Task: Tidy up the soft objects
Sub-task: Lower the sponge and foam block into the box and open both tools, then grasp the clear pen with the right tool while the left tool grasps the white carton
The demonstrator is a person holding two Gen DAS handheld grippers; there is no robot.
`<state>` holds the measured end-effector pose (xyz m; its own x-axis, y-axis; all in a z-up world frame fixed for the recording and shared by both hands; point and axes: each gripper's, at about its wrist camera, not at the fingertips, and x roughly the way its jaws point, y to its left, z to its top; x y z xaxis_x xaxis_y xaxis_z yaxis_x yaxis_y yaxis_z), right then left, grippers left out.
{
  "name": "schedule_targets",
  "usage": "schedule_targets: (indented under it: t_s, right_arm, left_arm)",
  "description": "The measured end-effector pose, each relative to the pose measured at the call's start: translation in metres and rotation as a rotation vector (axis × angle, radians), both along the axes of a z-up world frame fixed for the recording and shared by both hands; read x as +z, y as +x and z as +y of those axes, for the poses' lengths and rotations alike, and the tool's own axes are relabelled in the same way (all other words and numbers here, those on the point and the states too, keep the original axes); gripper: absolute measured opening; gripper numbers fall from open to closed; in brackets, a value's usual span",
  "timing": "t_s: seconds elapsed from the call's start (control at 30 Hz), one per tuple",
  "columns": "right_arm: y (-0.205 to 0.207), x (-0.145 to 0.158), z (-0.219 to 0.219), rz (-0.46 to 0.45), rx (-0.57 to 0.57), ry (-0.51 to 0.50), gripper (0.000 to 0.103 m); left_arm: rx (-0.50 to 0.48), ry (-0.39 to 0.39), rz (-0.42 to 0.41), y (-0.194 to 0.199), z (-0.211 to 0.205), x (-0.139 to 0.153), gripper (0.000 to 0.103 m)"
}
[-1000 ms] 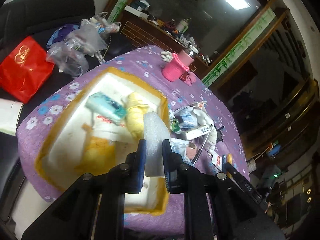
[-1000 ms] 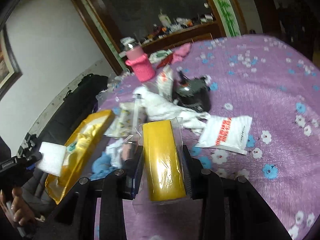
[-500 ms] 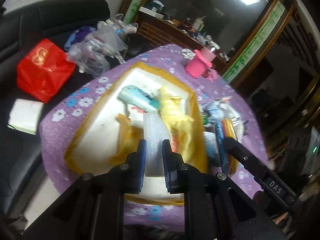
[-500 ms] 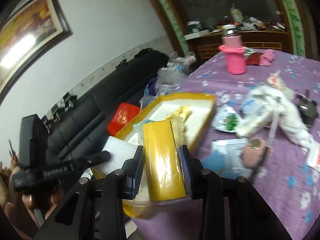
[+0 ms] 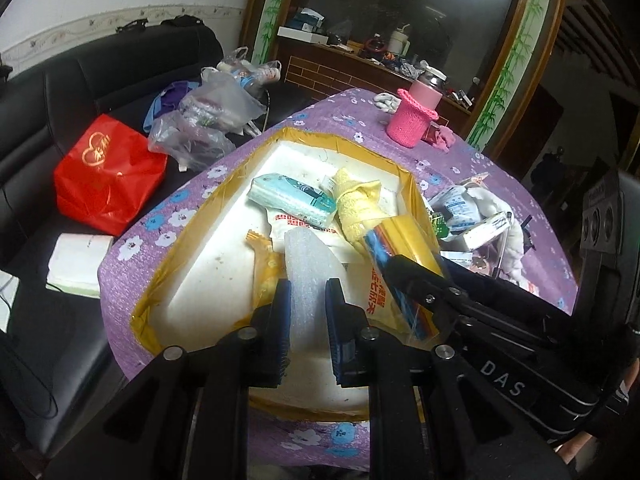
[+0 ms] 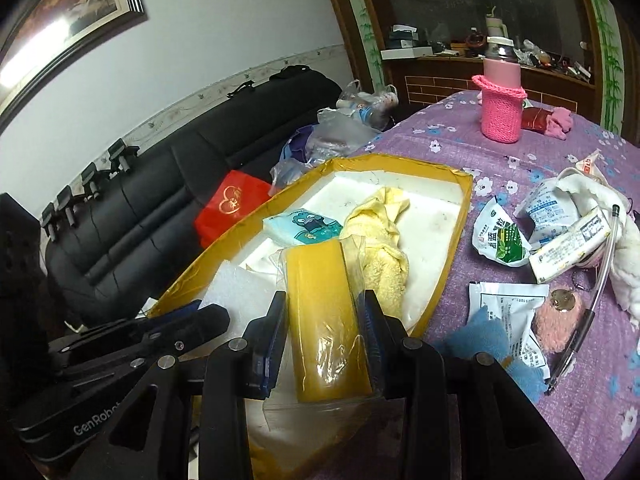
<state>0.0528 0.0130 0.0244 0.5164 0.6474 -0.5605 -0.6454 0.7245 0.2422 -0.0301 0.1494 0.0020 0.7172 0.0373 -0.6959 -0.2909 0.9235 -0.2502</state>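
On table: inventory, largest first.
Table [image 5: 520, 208]: round, purple flowered cloth.
Foam box [image 5: 304, 148]: white inside, yellow-taped rim; sits at the table's 9 o'clock side in the right wrist view.
Yellow towel [image 6: 380, 236]: crumpled in the box, toward its 1 o'clock corner.
Yellow packet [image 6: 324, 312]: clear-wrapped; pinched between both fingers of the right gripper [image 6: 322, 344], above the box's near end.
White foam piece [image 5: 308, 268]: clamped by the left gripper [image 5: 306, 320], jaws closed to its width, over the box's 6 o'clock edge.
Blue tissue pack [image 5: 292, 200]: flat in the box, at 10 o'clock from the towel.
Pink knit-sleeved bottle [image 6: 502, 108]: upright at the table's 12 o'clock.
Loose sachets [image 6: 500, 240]: on the cloth at 3 o'clock from the box.
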Motion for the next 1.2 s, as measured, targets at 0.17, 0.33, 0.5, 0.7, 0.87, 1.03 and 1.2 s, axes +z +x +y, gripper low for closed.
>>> schedule_targets:
  t_s: [0.17,0.33,0.5,0.7,0.87,1.03,1.2]
  right_arm:
    - [-0.004,-0.006,-0.002,0.031,0.002,0.017,0.039]
    - [0.000,-0.008,-0.010,0.052,0.006,0.056,0.045]
    - [0.002,-0.011,-0.022,0.078,0.002,0.106,0.051]
    - [0.001,-0.008,-0.041,0.074,-0.024,0.147,0.063]
    - [0.003,-0.007,-0.076,0.067,-0.054,0.208,0.069]
    - [0.001,-0.015,-0.121,0.060,-0.101,0.236,0.073]
    - [0.003,-0.023,-0.168,0.098,-0.157,0.255,0.074]
  left_arm:
    - [0.003,0.067,-0.003,-0.002,-0.009,0.003,0.016]
    - [0.000,0.115,0.002,-0.004,-0.018,0.008,0.016]
    - [0.018,0.154,0.013,-0.004,-0.025,0.012,0.018]
    - [0.073,0.207,-0.015,-0.011,-0.026,0.023,0.058]
    - [0.059,0.173,-0.069,-0.017,-0.028,0.037,0.061]
    - [-0.029,0.107,-0.088,-0.007,-0.049,0.042,0.061]
    - [-0.141,0.079,-0.077,0.012,-0.080,0.044,0.061]
